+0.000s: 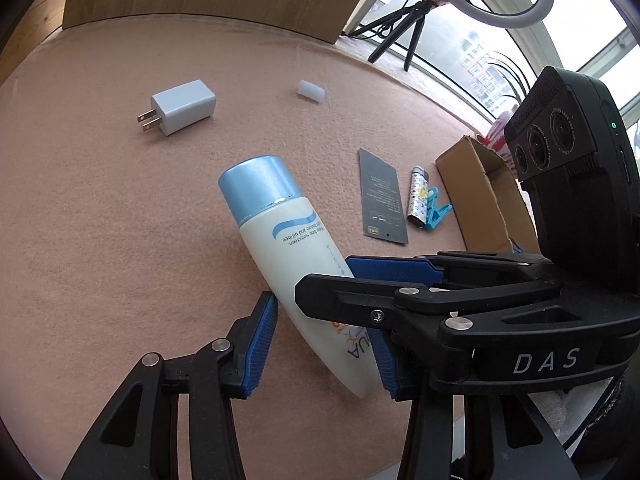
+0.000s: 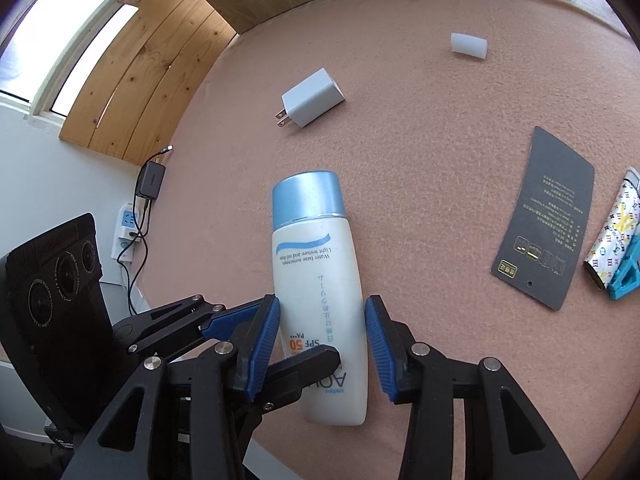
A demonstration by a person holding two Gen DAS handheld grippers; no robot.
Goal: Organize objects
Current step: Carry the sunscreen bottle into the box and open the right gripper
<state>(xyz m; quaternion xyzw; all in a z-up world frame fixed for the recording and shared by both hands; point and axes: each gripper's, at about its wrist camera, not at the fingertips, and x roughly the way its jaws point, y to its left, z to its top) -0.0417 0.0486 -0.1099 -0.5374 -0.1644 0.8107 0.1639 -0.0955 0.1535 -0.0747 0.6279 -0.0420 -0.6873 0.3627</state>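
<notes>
Bracketing sunscreen bottle (image 2: 318,292) w/ both grippers: lies on pink felt mat (image 2: 420,152), long axis ~12–6 o'clock, cap at 12. Right gripper (image 2: 322,344) pads hug bottle sides. Left gripper (image 1: 324,344) ajar, grip unclear. Cardboard box (image 1: 480,196) ~2 o'clock.

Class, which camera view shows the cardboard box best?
The left wrist view: the cardboard box stands open at the right, beside the blue clip. The right wrist view does not show the box at all.
</notes>
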